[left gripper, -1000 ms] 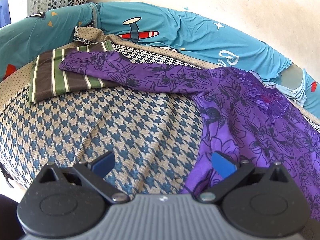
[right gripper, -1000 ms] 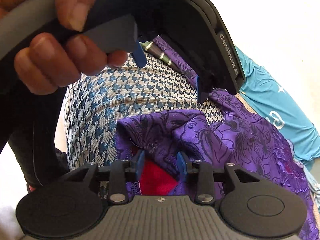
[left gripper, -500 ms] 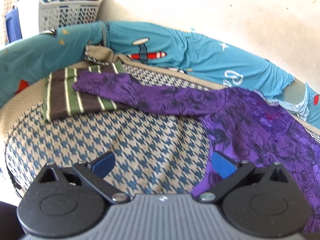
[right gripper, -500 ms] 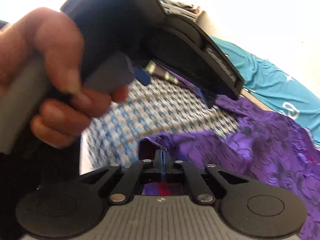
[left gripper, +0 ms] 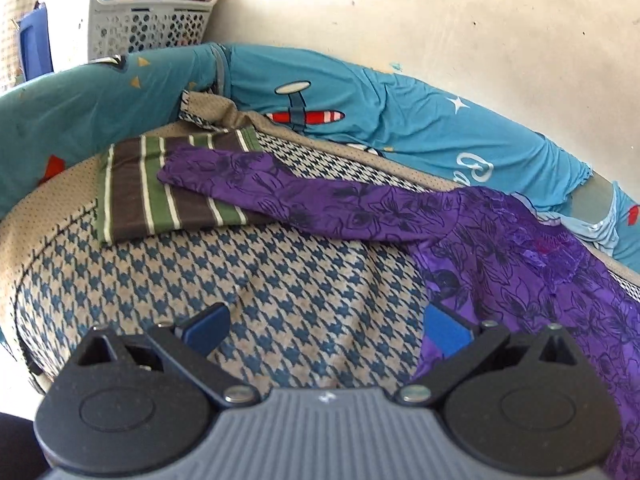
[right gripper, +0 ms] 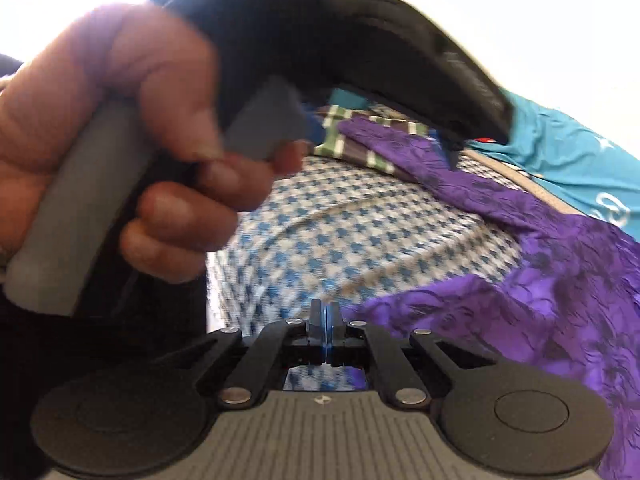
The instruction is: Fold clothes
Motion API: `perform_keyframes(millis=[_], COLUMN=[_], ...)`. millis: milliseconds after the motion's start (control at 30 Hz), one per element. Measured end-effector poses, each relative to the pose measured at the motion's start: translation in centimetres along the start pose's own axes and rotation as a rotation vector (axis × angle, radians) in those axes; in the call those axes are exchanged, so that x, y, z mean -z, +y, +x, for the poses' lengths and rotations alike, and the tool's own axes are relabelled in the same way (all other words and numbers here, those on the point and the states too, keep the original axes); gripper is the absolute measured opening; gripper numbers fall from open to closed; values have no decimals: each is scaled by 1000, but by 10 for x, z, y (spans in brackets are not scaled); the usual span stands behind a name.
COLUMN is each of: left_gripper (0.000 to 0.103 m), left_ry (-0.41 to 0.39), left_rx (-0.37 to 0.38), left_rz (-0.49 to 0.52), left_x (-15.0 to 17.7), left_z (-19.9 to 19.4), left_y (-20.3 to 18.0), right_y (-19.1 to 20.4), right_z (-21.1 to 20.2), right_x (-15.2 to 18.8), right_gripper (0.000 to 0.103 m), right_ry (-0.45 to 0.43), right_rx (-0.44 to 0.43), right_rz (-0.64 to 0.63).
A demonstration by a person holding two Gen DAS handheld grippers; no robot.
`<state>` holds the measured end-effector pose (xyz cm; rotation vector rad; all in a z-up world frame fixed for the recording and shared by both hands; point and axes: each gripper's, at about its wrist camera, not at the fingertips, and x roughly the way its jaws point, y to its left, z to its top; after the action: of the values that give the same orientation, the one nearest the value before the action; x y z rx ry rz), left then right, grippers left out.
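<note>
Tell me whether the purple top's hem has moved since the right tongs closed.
Yes. The purple top has its near hem lifted off the houndstooth cushion, pulled up in the shut right tongs.

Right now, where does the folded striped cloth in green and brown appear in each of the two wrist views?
Left wrist view: the folded striped cloth lies in the upper left, on the houndstooth cover, with the purple sleeve over its right edge.
Right wrist view: it shows small in the upper centre, beyond the left gripper, partly hidden.
Shared landmark: the purple sleeve that crosses it in both views.
</note>
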<state>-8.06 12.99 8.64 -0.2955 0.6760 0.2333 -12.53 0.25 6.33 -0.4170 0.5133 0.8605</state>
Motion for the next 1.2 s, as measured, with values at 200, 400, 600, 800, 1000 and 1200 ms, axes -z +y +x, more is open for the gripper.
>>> perform_keyframes(millis=[200,400,600,800,1000,1200], left_gripper=[103,103,103,103,103,103], left_ry=[49,88,149,212,270,343], left_rx=[32,42,82,141,184,225], left_rz=[14,137,206,199,205,194], left_x=[-4,-29,-51,-58,-57,-55], left_z=[15,42,83,115,141,166], left_y=[-12,-35,-50,-58,-73,-88], right_y=[-27,-54,-57,-39,-20,-23], right_z=[-13,-12,1,17,31,32], right_x=[7,7,-8,-9,-2,6], right_gripper=[11,30,47,51,50,40], right_ry=[-3,-1,13,74,96,98], right_rx=[90,135,115,152,217,223], right_rz=[98,281,394,386,265,286])
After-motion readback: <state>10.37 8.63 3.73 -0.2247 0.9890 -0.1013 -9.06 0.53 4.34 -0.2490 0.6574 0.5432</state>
